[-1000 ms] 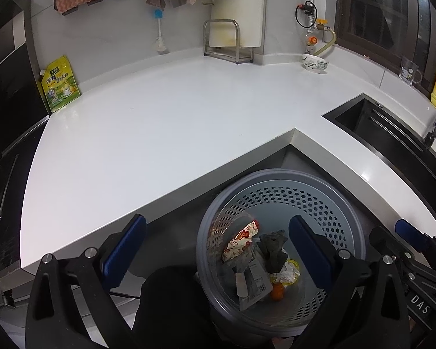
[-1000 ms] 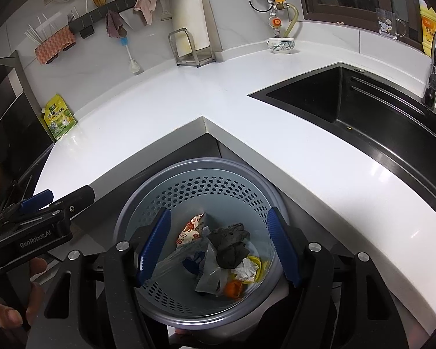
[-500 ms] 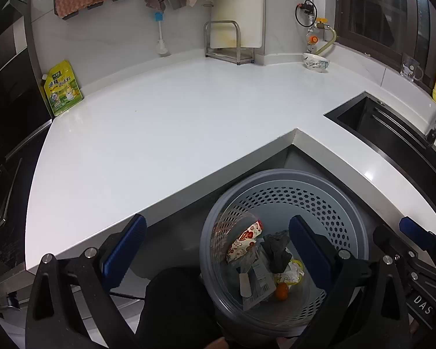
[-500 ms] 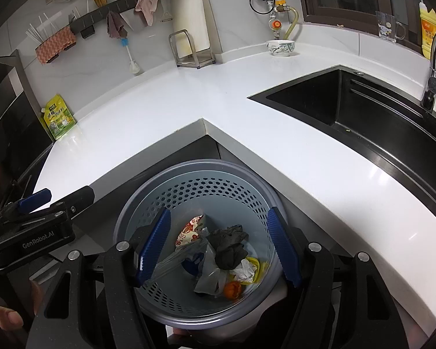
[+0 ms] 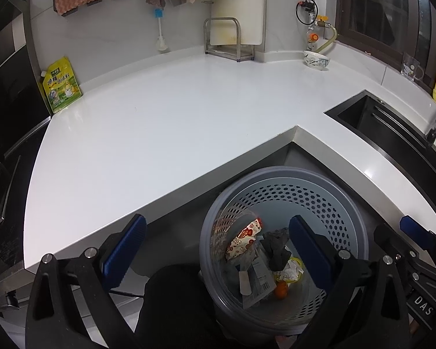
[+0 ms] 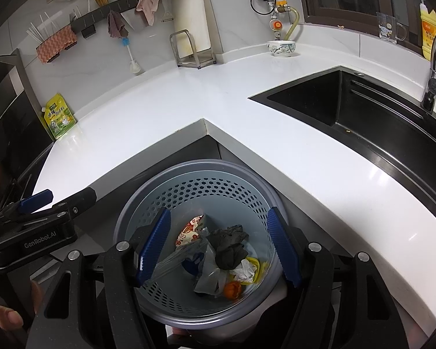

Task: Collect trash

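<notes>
Right wrist view: the right claw (image 6: 218, 244) hangs apart and empty above the round grey perforated plastic bin (image 6: 200, 174) of trash, below the white tabletop (image 6: 276, 145) corner; left claw (image 5: 215, 250) likewise apart.

White L-shaped countertop (image 5: 165, 133) ahead of both grippers: yellow-green pouch (image 5: 61, 87) far left, metal rack (image 5: 228, 43) at the back, patterned bowl (image 5: 316, 59) back right.
</notes>
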Demonstrator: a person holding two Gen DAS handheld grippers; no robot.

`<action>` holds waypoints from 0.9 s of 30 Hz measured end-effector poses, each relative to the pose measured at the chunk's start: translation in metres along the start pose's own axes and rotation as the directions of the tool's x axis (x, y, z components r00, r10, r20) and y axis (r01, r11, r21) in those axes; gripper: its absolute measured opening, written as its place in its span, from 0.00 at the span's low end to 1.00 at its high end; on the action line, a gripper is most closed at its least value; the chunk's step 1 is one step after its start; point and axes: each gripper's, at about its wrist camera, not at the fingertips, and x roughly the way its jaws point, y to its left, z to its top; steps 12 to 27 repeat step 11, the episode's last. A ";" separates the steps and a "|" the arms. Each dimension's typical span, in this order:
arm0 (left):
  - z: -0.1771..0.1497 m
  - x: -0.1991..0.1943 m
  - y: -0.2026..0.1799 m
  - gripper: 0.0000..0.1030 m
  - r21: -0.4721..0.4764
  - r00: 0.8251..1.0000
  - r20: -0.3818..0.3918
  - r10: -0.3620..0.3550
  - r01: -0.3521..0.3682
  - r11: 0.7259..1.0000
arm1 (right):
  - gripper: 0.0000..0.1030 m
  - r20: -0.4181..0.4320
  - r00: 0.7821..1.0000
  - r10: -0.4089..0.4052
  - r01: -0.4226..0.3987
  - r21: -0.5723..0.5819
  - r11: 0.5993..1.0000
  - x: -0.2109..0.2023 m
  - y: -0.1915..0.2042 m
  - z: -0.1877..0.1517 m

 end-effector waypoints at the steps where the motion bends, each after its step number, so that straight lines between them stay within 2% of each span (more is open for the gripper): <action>1: 0.000 0.000 0.000 0.94 -0.001 1.000 0.001 0.002 -0.002 1.000 | 0.64 0.000 1.000 0.001 -0.001 0.000 1.000 0.000 0.000 0.000; 27: 0.000 0.001 0.000 0.94 -0.001 1.000 -0.006 0.005 -0.005 1.000 | 0.64 0.001 1.000 0.000 0.000 0.000 1.000 0.000 0.000 0.000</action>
